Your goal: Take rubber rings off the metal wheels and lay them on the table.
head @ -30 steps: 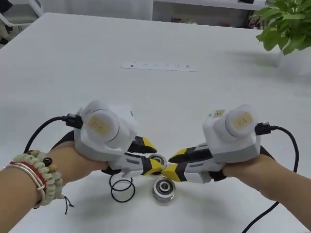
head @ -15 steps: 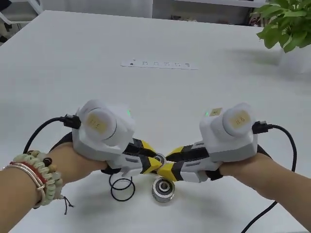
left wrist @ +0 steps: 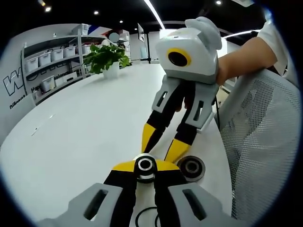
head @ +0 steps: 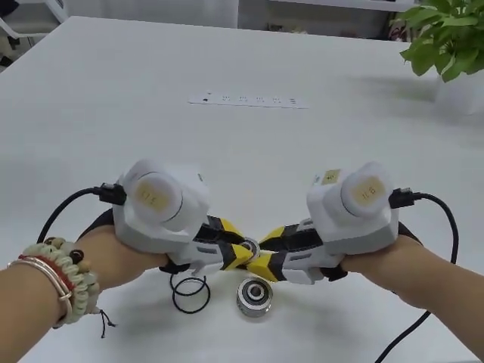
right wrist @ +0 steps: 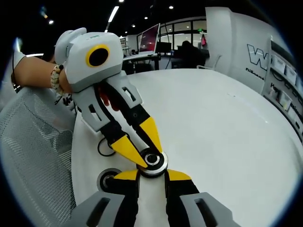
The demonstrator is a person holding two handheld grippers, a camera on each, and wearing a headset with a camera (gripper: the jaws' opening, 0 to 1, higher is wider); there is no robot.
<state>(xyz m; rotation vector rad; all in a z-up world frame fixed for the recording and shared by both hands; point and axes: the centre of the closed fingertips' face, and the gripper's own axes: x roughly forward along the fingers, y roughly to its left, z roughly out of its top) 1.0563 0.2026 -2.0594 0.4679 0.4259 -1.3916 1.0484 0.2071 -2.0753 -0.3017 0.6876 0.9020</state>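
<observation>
Wheel (left wrist: 145, 167) clamped in left gripper (left wrist: 145, 164) | right gripper (left wrist: 156, 154) hold on it unclear

A white power strip (head: 248, 101) lies flat, well apart from a leafy plant (head: 446, 38) at the far right. A mesh chair (left wrist: 265, 142) stands near. Shelves (left wrist: 57, 66) stand behind the plant.

Wheel (head: 254, 296) ×2 — ring (head: 174, 295) ×2 — power strip (head: 247, 100) ×1

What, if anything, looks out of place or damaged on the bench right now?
Nothing stands out. The left gripper holds one wheel squarely between its jaws. A second wheel lies flat on the table, and two rubber rings lie beside it, overlapping.
</observation>
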